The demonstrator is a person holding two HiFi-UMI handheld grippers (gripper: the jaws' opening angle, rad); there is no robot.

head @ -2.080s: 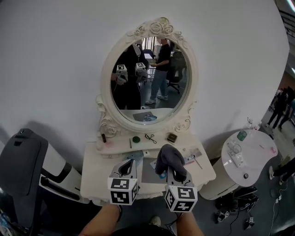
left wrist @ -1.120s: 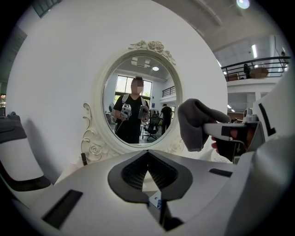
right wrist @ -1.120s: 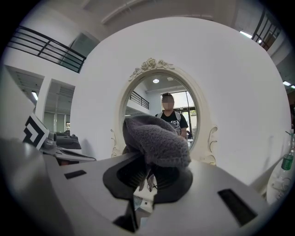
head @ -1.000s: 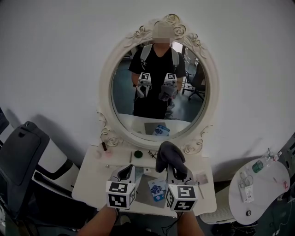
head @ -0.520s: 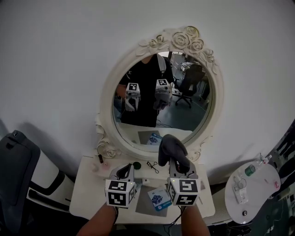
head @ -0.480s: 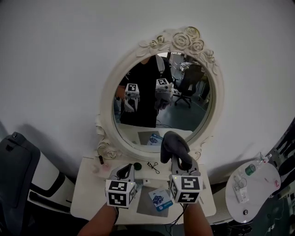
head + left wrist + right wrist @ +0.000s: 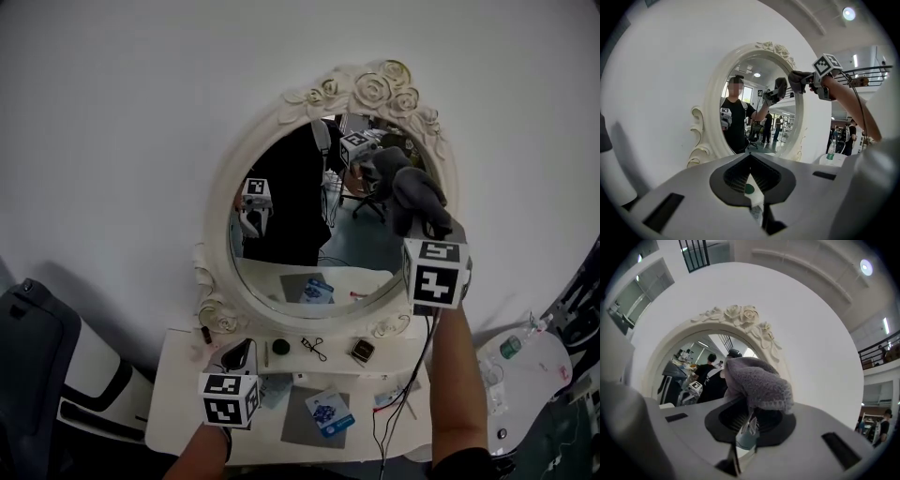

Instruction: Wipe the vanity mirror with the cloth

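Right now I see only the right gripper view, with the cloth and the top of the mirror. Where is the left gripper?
Observer: The left gripper is low above the table, jaws shut, holding nothing.
Operator: What lies under the mirror?
Observer: A small box, a round green thing and a blue packet, all on the table.
Operator: Any cable in the way?
Observer: One cable hangs beside the raised arm, down across the table.
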